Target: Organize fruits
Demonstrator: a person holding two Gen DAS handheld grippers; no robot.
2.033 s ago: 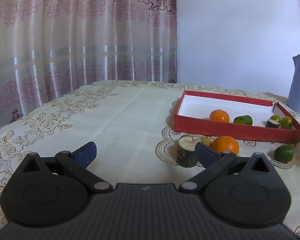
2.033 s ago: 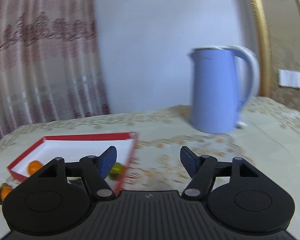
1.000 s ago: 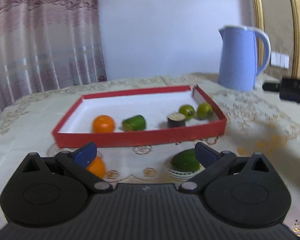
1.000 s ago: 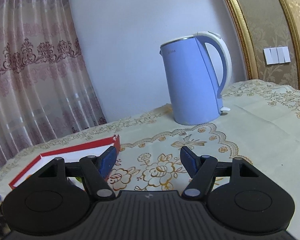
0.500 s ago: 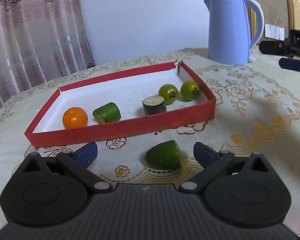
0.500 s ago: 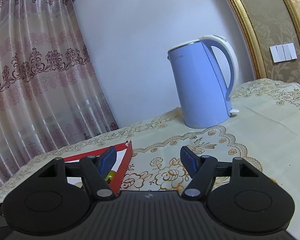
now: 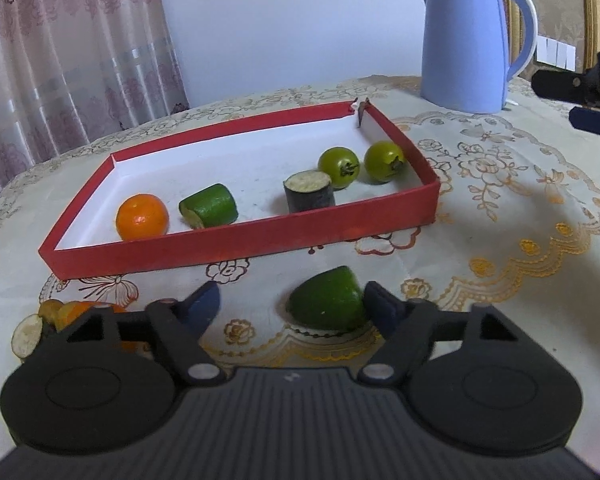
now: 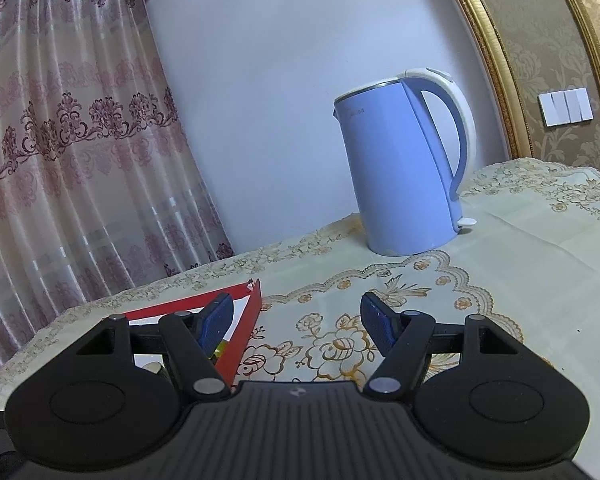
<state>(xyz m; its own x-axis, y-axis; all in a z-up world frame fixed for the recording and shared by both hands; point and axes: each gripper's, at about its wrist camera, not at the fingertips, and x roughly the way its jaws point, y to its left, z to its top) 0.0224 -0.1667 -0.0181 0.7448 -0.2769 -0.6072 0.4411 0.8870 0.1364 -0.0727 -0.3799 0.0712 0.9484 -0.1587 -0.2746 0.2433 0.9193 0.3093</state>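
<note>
We held the left tongs (image 7: 292, 304) spread wide — the green fruit piece (image 7: 327, 299) lay between them, against the right finger; our right tongs (image 8: 296, 316) gaped over tablecloth (image 8: 500, 280).

Both wrist views sat low over the table, the left close before the tray (image 7: 240, 240), the right facing the kettle (image 8: 400, 168); both showed both.
</note>
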